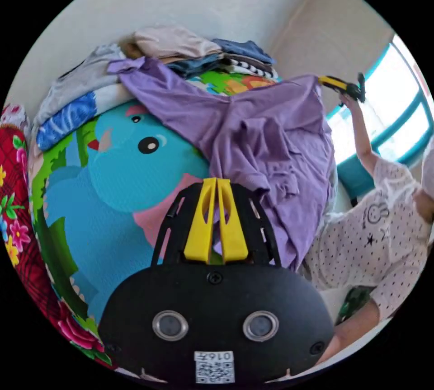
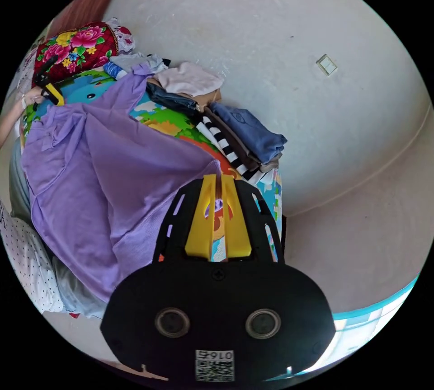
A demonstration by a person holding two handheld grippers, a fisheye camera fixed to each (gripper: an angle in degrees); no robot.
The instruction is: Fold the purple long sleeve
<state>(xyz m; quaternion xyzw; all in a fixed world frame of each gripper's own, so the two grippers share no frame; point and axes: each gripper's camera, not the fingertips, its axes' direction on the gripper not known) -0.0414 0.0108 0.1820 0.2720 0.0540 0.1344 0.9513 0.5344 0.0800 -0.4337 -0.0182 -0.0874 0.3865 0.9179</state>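
Observation:
The purple long sleeve point(image 1: 271, 137) hangs spread between my two grippers, above a colourful play mat point(image 1: 113, 173). My left gripper point(image 1: 216, 180) is shut, pinching one edge of the garment at its yellow tips. At the upper right of the left gripper view, my right gripper point(image 1: 343, 85) holds the opposite edge up high in a raised hand. One sleeve point(image 1: 131, 67) trails onto a pile of clothes. In the right gripper view my right gripper point(image 2: 216, 176) is shut on the purple long sleeve point(image 2: 113, 159), and my left gripper point(image 2: 49, 89) grips its far corner.
A pile of folded clothes point(image 2: 235, 132) lies on the play mat point(image 2: 167, 121) against the wall. A red floral blanket point(image 2: 77, 44) sits beside it. A person in a white dotted top point(image 1: 379, 227) stands by a bright window point(image 1: 398, 114).

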